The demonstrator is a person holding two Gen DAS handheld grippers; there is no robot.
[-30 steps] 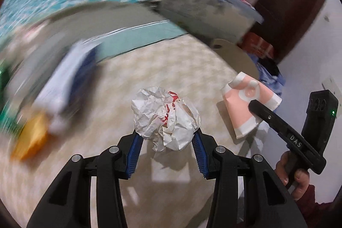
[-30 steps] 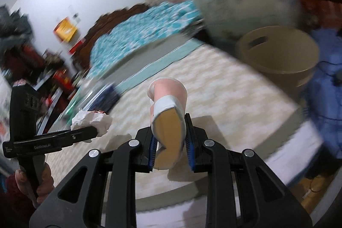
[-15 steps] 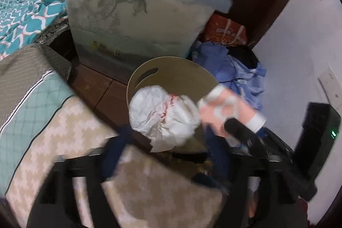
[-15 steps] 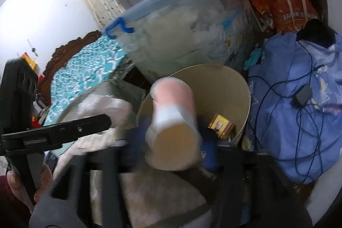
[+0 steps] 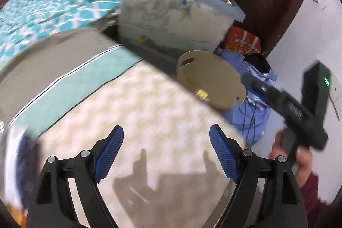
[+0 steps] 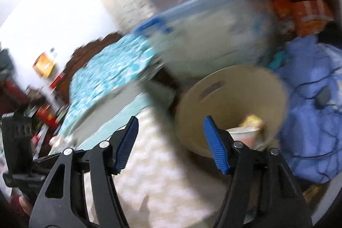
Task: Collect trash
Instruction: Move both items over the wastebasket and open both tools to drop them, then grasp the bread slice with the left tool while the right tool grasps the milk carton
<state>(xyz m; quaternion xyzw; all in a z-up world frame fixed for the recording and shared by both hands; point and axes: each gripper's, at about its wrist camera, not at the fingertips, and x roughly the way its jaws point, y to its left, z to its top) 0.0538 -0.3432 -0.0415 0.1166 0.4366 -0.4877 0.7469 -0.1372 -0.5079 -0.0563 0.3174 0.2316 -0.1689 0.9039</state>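
My left gripper is open and empty above the cream patterned mat. My right gripper is open and empty too, near the rim of the tan round bin. The bin also shows in the left wrist view, beyond the mat's far edge. Inside it lie a yellow packet and the pink and white paper cup. The crumpled white paper is not in view. The right gripper shows in the left wrist view, to the right of the bin.
A lidded clear storage box with a blue handle stands behind the bin. Blue clothes with a black cable lie to its right. An orange bag and a dark wooden door are behind. A teal patterned bed is at left.
Both grippers held trash over the bin half a second ago: crumpled paper in the left, the cup in the right. Now both are open, empty and pulled back over the mat.
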